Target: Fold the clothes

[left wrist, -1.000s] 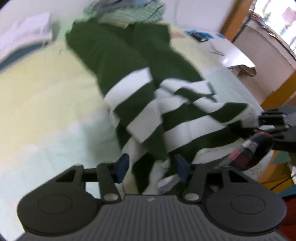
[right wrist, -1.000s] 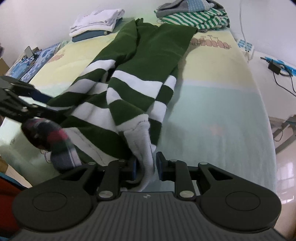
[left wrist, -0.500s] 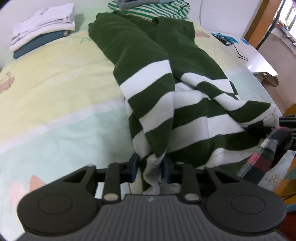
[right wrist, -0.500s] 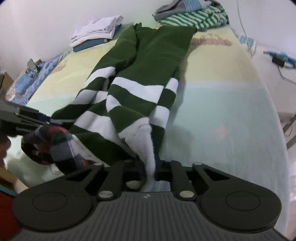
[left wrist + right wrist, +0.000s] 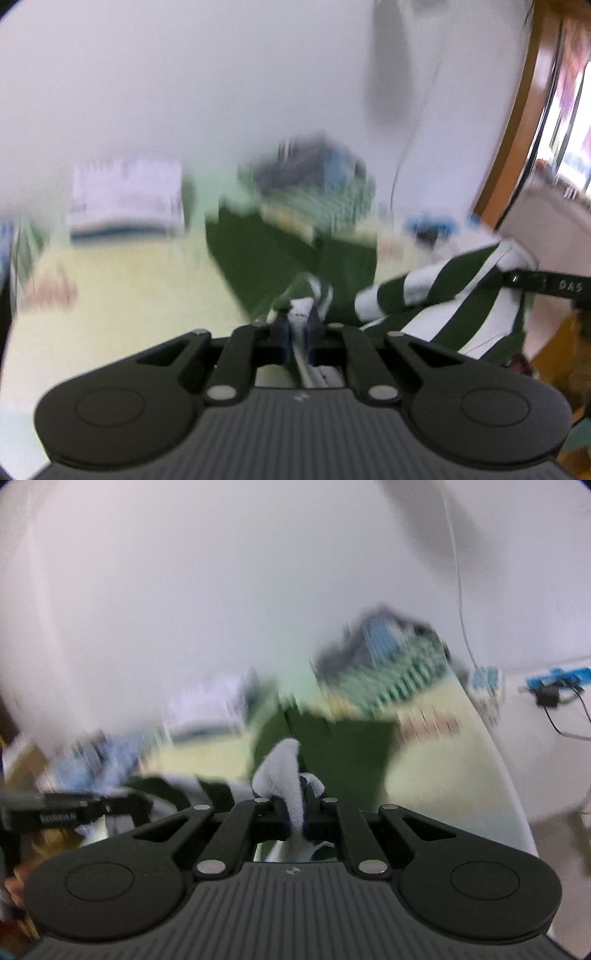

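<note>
Beyond both sets of jaws: the bed point(image 5: 110, 295) runs away to a white wall point(image 5: 184, 92), pale yellow sheet, everything heavily blurred.
Sweater: the green-and-white striped sweater point(image 5: 461, 291) hangs between the two grippers; its plain green body point(image 5: 343, 746) lies on the sheet straight ahead of the jaws.
Clothes pile: a heap of grey, blue and green-striped garments point(image 5: 391, 664) sits at the far end of the bed, past the sweater, ahead and right of the right jaws.
Folded stack: white folded laundry point(image 5: 125, 199) rests far ahead and left of the left jaws.
Left gripper: the left gripper point(image 5: 298, 325) is clamped tight on a white hem edge of the sweater, cloth pinched right between the pads and trailing back under the jaws.
Right gripper: the right gripper point(image 5: 295, 805) is closed hard on a pale cuff, which bulges up and forward out of the jaws.
Across the span: seen from the left wrist, striped fabric stretches rightward to the other gripper's finger point(image 5: 546, 284).
Cable: a dark charger lead point(image 5: 554, 705) lies on the white surface far right of the right jaws.
</note>
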### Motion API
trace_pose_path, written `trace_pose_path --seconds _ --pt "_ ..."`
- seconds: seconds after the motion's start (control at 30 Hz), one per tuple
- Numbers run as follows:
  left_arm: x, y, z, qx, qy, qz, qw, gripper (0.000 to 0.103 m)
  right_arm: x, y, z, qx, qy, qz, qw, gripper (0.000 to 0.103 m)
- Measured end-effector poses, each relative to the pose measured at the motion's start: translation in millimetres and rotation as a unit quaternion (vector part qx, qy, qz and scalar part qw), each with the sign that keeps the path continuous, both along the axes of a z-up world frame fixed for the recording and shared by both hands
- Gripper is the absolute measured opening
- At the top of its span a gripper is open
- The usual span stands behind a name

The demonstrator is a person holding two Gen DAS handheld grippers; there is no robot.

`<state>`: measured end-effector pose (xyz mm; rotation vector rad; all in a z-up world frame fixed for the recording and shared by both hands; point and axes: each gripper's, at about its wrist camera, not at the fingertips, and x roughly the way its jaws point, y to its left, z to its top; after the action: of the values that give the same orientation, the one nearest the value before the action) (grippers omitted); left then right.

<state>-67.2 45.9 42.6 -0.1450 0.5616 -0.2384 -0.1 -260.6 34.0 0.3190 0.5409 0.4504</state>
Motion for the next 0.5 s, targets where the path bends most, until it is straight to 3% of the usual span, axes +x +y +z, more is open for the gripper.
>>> trace_pose_path --seconds 0.1,0.27,0.5 --pt "-1.3 16.4 47.0 -0.024 -0.063 -0.009 0.9977 0.004 6.1 1.3 36.2 0.065 -0.033 -0.011 0.997 0.006" --pt "-13.5 39.6 120.0 -0.029 -0.149 -0.025 0.9882 0.004 -1.5 11.5 102.8 0.137 -0.101 -0.008 0.985 0.006" --pt "-52.4 79.4 217.7 -0.039 -0.229 -0.025 0.9723 0.004 -34.4 22.5 187.0 0.180 -0.198 -0.005 0.963 0.006"
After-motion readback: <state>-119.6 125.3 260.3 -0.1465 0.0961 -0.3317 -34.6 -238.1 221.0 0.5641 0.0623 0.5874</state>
